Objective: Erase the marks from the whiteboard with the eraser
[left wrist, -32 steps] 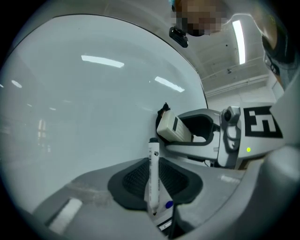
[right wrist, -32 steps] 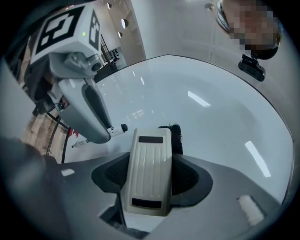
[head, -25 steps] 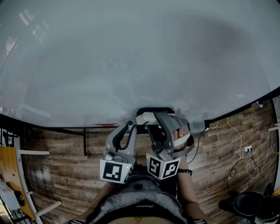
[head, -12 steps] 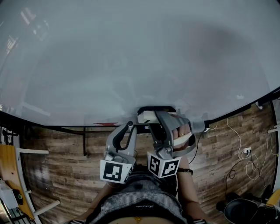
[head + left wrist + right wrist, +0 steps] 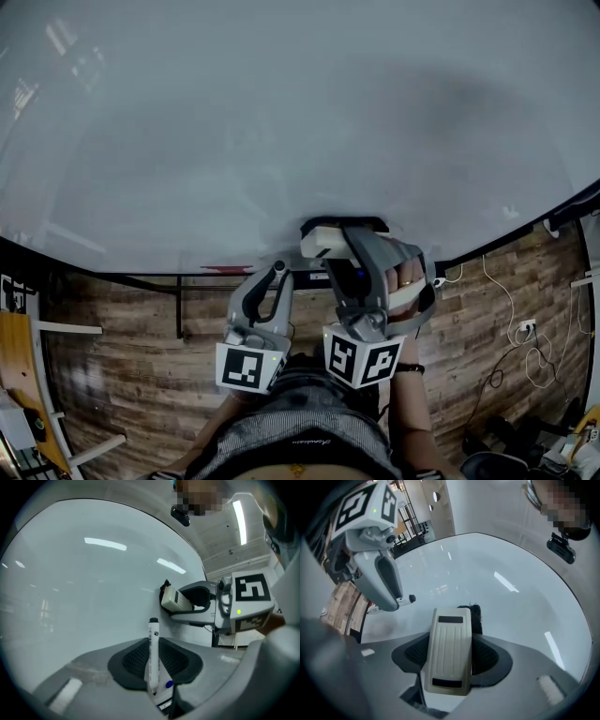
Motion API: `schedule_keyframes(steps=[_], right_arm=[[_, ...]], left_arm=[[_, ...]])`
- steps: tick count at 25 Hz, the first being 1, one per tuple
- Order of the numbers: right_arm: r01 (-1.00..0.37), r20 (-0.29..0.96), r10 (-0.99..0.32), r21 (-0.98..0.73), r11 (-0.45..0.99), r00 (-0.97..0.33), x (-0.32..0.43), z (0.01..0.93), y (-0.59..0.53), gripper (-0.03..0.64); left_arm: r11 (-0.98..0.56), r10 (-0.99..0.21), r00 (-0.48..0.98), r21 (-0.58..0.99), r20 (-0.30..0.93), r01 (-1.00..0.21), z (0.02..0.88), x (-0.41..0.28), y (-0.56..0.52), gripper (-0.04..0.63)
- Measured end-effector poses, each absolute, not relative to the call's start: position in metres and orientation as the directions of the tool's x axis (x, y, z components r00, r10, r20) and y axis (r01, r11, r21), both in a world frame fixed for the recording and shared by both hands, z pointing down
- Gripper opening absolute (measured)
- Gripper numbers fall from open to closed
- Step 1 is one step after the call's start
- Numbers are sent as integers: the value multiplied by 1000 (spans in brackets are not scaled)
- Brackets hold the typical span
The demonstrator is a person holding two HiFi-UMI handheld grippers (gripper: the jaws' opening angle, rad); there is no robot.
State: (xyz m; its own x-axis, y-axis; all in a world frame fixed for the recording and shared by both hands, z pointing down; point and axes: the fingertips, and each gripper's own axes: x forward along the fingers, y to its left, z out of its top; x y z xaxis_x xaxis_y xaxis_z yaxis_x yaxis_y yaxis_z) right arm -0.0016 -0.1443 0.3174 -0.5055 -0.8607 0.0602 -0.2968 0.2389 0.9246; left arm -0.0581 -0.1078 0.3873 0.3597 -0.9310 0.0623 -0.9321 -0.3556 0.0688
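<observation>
Looking down, we see a big whiteboard (image 5: pixel 281 122) that fills most of the head view. The right hand-held gripper (image 5: pixel 349 253) is shut tight on the eraser (image 5: pixel 323 240). In the right gripper view the cream plastic back of the eraser faces us, with one jaw on each long side. Its black fuzzy side points at the board. The eraser is low on the board, close to the dark bottom edge. In the left gripper view the black side looks pressed flat on the board, but the spot is small, so we think it touches.

The left hand-held gripper (image 5: pixel 277 272) is just beside the right one, a bit lower and off the board. Its jaws are closed on a marker (image 5: pixel 153 648). The marker is white with a black cap, and it stands up straight between the jaws with the cap end out in front.

Each hand-held gripper has a cube with black and white squares near our body. Below the board we see a brown wooden floor (image 5: pixel 112 356). Some thin white cables (image 5: pixel 525 337) lie on it at the right.
</observation>
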Motion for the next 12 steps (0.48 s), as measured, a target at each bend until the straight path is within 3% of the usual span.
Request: schedule_keyframes(steps=[12], right_arm=[[-416,-15,-835,872,259,-551,-9,221,-119,261]], left_arm=[[-376,-925,379,90,28,-922,385,-73,-83,70]])
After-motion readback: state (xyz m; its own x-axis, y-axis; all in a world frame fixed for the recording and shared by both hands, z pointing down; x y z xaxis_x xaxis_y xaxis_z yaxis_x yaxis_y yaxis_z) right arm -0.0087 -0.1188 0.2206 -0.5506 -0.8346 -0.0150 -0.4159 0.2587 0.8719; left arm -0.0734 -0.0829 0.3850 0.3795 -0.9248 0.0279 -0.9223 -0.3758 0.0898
